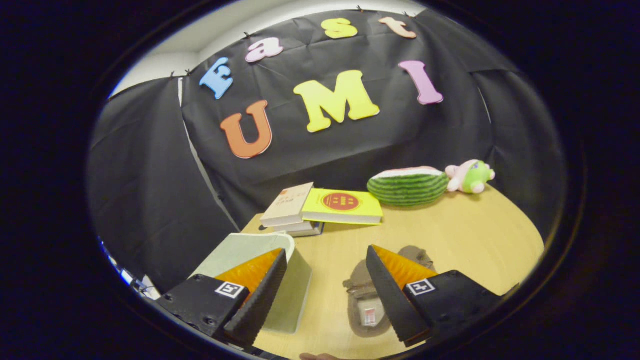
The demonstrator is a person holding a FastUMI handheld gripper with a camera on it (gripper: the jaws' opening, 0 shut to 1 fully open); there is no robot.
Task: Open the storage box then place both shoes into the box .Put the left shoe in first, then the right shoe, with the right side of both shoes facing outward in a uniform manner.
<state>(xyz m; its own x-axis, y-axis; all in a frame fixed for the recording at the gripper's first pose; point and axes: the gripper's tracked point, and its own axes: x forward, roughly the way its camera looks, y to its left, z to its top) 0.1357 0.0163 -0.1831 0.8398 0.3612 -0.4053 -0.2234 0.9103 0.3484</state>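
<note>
My gripper [327,292] hangs above the wooden table [465,235] with its fingers wide apart and nothing between them. The pale green storage box [292,295] with a white top lies under and just beyond the left finger [260,295]; its lid looks closed. A brown slipper-like shoe [364,305] lies on the table beside the right finger [395,295], which covers part of it. A second brown shoe [417,254] peeks out just beyond that finger, mostly hidden.
A stack of books [300,212] with a yellow book [342,206] lies further back. Behind them sit a plush watermelon slice [407,186] and a small green and pink plush toy [472,176]. Black cloth walls close in the table's back and left.
</note>
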